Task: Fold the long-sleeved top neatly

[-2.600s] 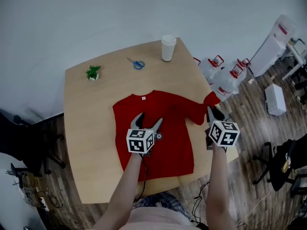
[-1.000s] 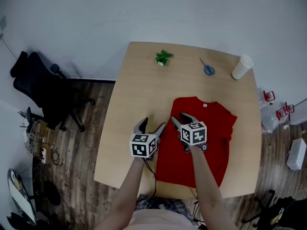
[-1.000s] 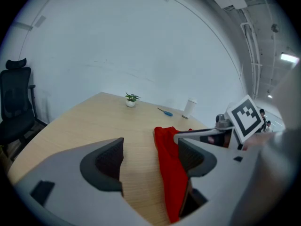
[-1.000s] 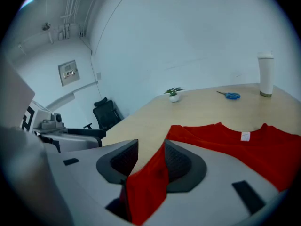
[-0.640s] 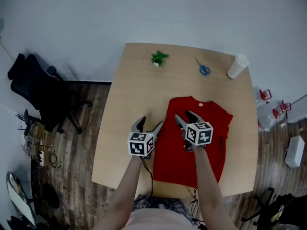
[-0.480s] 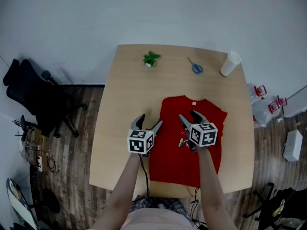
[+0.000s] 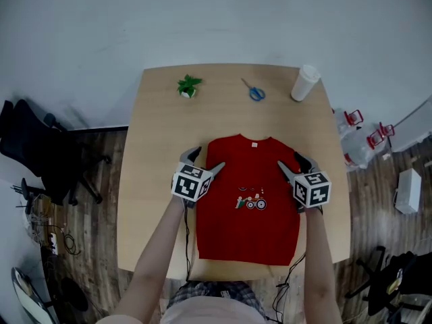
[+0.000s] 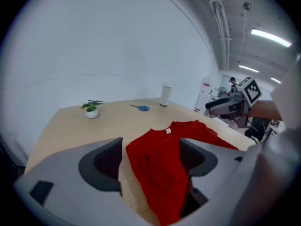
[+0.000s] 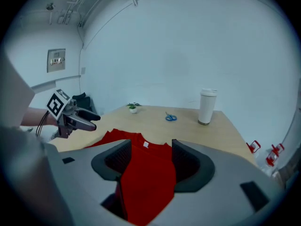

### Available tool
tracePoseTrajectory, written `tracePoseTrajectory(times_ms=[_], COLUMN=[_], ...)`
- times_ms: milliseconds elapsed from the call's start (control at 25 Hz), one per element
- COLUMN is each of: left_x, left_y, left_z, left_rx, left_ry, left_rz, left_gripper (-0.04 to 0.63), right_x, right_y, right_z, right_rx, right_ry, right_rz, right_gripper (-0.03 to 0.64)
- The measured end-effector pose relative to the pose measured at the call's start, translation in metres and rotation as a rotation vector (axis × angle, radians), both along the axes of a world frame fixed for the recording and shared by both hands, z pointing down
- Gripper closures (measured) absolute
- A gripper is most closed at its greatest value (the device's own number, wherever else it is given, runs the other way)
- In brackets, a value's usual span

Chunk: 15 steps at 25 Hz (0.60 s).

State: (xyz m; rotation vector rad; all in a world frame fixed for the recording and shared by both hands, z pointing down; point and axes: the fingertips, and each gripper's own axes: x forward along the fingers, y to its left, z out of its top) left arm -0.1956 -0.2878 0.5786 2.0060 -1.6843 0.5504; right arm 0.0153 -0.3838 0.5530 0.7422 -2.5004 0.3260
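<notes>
The red long-sleeved top (image 7: 246, 211) lies flat on the wooden table (image 7: 155, 127), collar at the far side, both sleeves tucked in, a small print on its chest. My left gripper (image 7: 202, 162) hovers open at the top's left shoulder edge. At the right shoulder edge hovers my right gripper (image 7: 294, 164); its jaws have just been opening, and nothing is gripped between them. In the left gripper view the open left gripper (image 8: 150, 152) frames the red top (image 8: 160, 168) below it. The right gripper view shows the right gripper (image 9: 149, 149) likewise open over the red top (image 9: 148, 173).
At the table's far side stand a small potted plant (image 7: 187, 86), blue-handled scissors (image 7: 254, 92) and a white cup (image 7: 304, 83). A black office chair (image 7: 34, 147) is on the floor at the left. Red-capped containers (image 7: 358, 130) sit on the floor at the right.
The right sleeve, held out past the table edge earlier, now lies folded onto the top. The right gripper moved from the top's middle to its right edge and opened wider. The left gripper shifted beside the left edge.
</notes>
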Motion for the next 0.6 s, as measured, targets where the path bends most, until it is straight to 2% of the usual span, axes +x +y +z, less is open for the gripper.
tracePoseTrajectory(times_ms=[160, 360, 600], left_x=[0.006, 0.009, 0.007], left_y=[-0.024, -0.05, -0.073], left_z=[0.006, 0.021, 0.054], left_rx=[-0.06, -0.168, -0.338], left_ry=[-0.058, -0.153, -0.216], left_rz=[0.125, 0.313, 0.5], left_gripper=[0.235, 0.227, 0.229], right_x=[0.016, 0.019, 0.011], right_y=[-0.025, -0.043, -0.06], right_z=[0.007, 0.033, 0.072], right_rx=[0.026, 0.029, -0.021], right_ry=[0.134, 0.365, 0.509], right_rz=[-0.1, -0.336, -0.519], right_gripper=[0.333, 0.316, 0.318])
